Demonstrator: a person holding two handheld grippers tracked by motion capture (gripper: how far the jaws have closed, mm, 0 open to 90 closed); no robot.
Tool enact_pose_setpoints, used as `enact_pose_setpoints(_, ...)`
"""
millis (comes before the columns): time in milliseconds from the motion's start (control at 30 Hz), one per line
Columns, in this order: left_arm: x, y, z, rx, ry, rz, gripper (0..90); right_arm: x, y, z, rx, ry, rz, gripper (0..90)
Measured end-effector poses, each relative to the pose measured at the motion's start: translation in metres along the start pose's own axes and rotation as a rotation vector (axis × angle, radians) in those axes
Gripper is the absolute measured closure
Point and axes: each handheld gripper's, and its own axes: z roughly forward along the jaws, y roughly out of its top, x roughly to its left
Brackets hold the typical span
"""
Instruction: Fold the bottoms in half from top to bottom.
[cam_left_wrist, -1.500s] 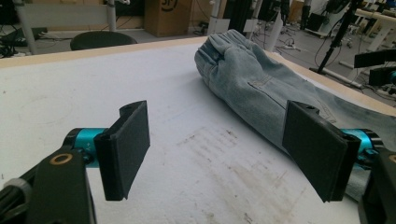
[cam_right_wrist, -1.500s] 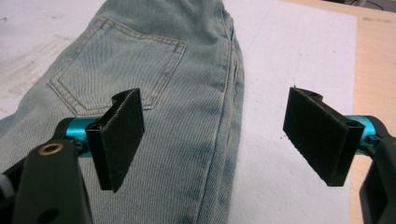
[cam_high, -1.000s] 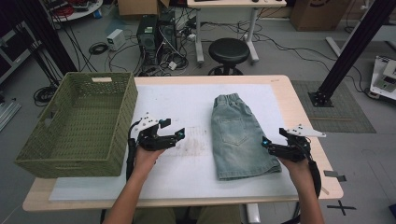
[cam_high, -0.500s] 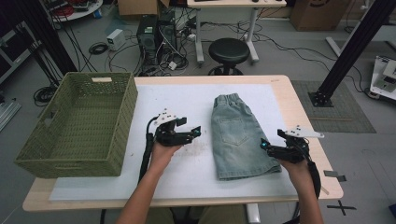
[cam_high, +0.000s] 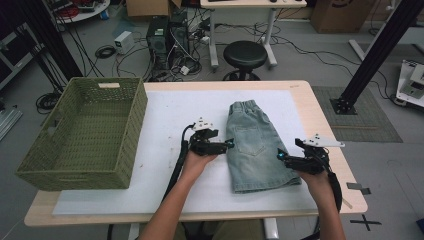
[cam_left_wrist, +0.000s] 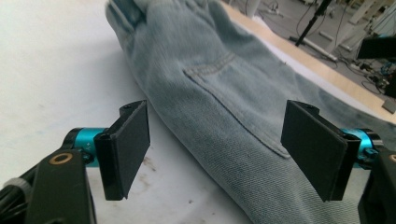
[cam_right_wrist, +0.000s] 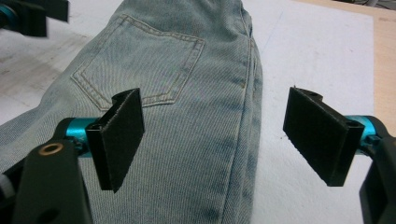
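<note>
Denim shorts (cam_high: 255, 145) flat, long axis front-to-back, waistband far; left gripper (cam_high: 231, 145), right gripper (cam_high: 280, 155) jaws apart, probably not touching.

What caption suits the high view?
Two open hand-held grippers, left gripper and right gripper, flank folded denim shorts beside a green basket.

the left gripper (cam_high: 230, 144) has moved right to the denim shorts' (cam_high: 257, 150) edge.
</note>
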Motion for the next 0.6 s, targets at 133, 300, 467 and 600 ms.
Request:
enact_pose_setpoints(133,-0.004,0.001,0.017,0.084,0.024,-0.027,23.8,-0.001,-0.001,0.001,0.003,0.003,0.0,20.9)
enact_pose_setpoints(300,-0.009,-0.002,0.03,0.126,0.026,-0.04,23.8,-0.001,-0.002,0.002,0.006,0.008,0.001,20.9)
enact_pose_setpoints(467,-0.01,-0.004,0.035,0.166,0.035,-0.06,27.4,0.0,-0.001,0.003,0.011,0.013,0.0,20.9)
enact_pose_setpoints(600,-0.012,-0.005,0.037,0.185,0.035,-0.052,38.7,-0.001,-0.003,0.005,0.018,0.01,0.005,20.9)
